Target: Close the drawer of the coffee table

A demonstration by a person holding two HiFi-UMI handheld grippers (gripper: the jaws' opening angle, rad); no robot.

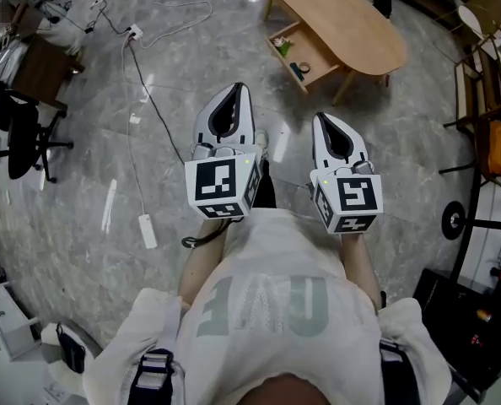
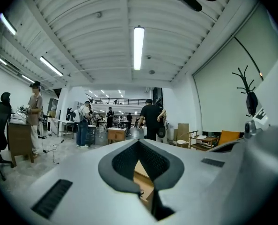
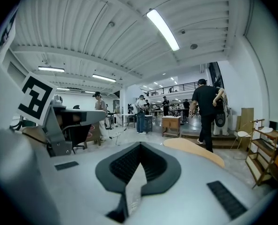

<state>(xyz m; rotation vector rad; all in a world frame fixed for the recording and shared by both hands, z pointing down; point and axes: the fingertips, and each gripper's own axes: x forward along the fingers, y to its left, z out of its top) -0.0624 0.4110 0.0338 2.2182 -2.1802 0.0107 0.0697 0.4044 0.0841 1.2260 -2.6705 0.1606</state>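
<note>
While left tool [image 1: 239,89] and right tool [image 1: 323,119] are pressed together | open drawer [image 1: 305,55] of coffee table [image 1: 343,19] well ahead

Floor: grey marbled stone floor [image 1: 82,159], polished and glossy, streaked with light reflections.
Coffee table: oval light-wood coffee table [image 1: 343,24], with a smooth, matt top and legs of the same pale wood.
Drawer: open light-wood drawer [image 1: 316,51], bare and matt inside.
Left shell: left hand-held gripper [image 1: 238,89], smooth pale grey plastic with a slight sheen.
Right shell: right hand-held gripper [image 1: 326,119], the same grey plastic.
Pads: black ribbed pads [image 2: 124,161], finely textured and matt.
Marker cube: black-and-white marker cube [image 1: 221,186], flat matt printed faces.
Shirt: white cloth shirt [image 1: 276,260], soft and creased, with a faded grey print.
</note>
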